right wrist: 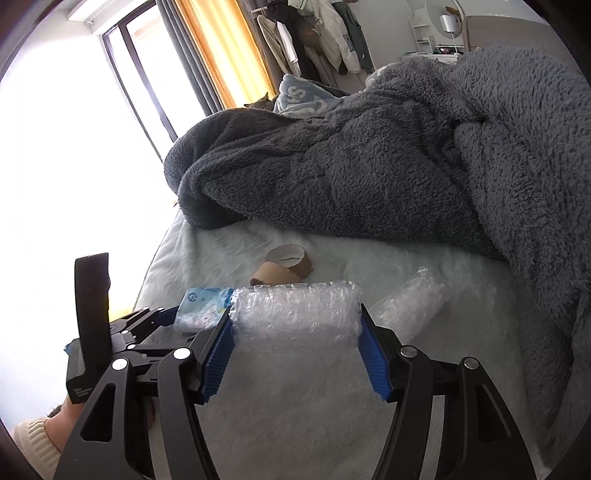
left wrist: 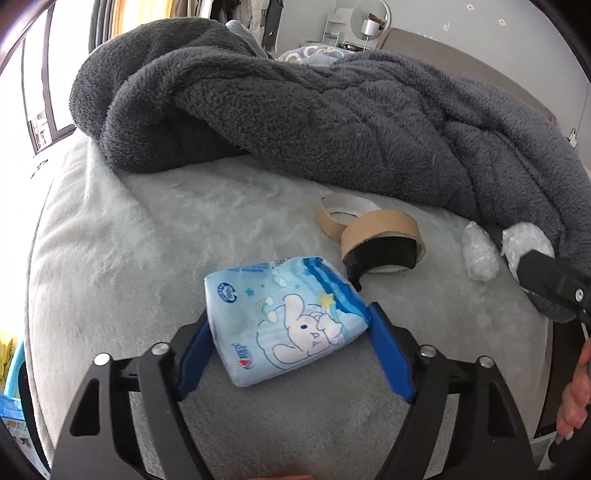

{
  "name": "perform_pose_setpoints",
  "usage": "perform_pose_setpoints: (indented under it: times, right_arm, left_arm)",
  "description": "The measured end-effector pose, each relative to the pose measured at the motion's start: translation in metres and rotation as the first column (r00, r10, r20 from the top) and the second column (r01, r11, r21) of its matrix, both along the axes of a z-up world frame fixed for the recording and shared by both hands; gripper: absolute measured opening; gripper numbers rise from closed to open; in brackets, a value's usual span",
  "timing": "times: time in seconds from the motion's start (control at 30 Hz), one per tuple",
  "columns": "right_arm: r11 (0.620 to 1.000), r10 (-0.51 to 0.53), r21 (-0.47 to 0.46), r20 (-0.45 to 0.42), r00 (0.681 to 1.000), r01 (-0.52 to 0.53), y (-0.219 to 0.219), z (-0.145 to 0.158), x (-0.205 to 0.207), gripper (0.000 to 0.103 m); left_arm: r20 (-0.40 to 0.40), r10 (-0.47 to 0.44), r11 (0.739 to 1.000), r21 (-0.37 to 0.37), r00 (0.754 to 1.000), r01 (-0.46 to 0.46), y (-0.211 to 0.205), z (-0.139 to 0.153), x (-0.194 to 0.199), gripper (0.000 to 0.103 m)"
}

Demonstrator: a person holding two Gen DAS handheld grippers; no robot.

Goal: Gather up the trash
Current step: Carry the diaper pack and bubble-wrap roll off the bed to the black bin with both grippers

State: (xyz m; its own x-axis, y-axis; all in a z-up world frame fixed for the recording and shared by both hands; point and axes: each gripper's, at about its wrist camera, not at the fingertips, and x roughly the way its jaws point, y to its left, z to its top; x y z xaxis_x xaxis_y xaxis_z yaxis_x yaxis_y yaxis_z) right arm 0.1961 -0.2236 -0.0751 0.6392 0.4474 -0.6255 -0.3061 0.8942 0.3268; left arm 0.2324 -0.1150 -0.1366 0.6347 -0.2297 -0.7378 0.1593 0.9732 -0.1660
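Observation:
A light blue tissue pack (left wrist: 286, 314) with a cartoon rabbit lies on the pale bed cover between the pads of my left gripper (left wrist: 290, 317), which touch its two sides. In the right wrist view, my right gripper (right wrist: 295, 325) grips a roll of bubble wrap (right wrist: 295, 314) between its blue pads. Two brown tape cores (left wrist: 380, 232) lie beyond the tissue pack; they also show in the right wrist view (right wrist: 286, 267). A second bubble wrap wad (left wrist: 480, 254) lies to the right, and in the right wrist view (right wrist: 406, 306) beside my right gripper.
A thick dark grey fleece blanket (left wrist: 295, 110) is heaped across the far side of the bed and down its right side. The bed's left edge (left wrist: 40, 240) drops off toward a bright window. A clothes rack (right wrist: 314, 33) stands at the back.

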Motion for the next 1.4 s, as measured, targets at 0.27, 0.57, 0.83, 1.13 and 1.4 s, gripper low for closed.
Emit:
perform_pose_setpoints:
  times: [0.27,0.57,0.83,1.13,1.4]
  right_arm:
    - [0.997,-0.06,0.04,0.009,0.998,0.059,-0.003,0.004,-0.018,0.064]
    - [0.999,-0.035,0.025,0.013,0.999,0.035,0.022,0.005,-0.048,0.064]
    - [0.997,0.059,-0.059,0.043,0.997,-0.057,0.06,0.011,-0.072,0.064]
    - [0.989,0.13,-0.081,0.067,0.989,-0.124,0.099,0.019,-0.091,0.064]
    - [0.987,0.158,-0.047,0.094,0.983,-0.155,0.129,0.034,-0.089,0.064]
  left_arm:
    - [0.077,-0.003,1.0,0.021,0.997,0.001,0.013,0.017,-0.032,0.073]
    - [0.109,-0.003,1.0,0.024,0.994,0.0,0.038,0.029,-0.062,0.072]
    - [0.12,0.056,0.998,0.005,0.991,-0.057,0.073,0.037,-0.08,0.072]
    - [0.094,0.167,0.986,-0.018,0.981,-0.166,0.122,0.038,-0.093,0.072]
    - [0.051,0.238,0.971,-0.016,0.97,-0.237,0.163,0.03,-0.099,0.072]
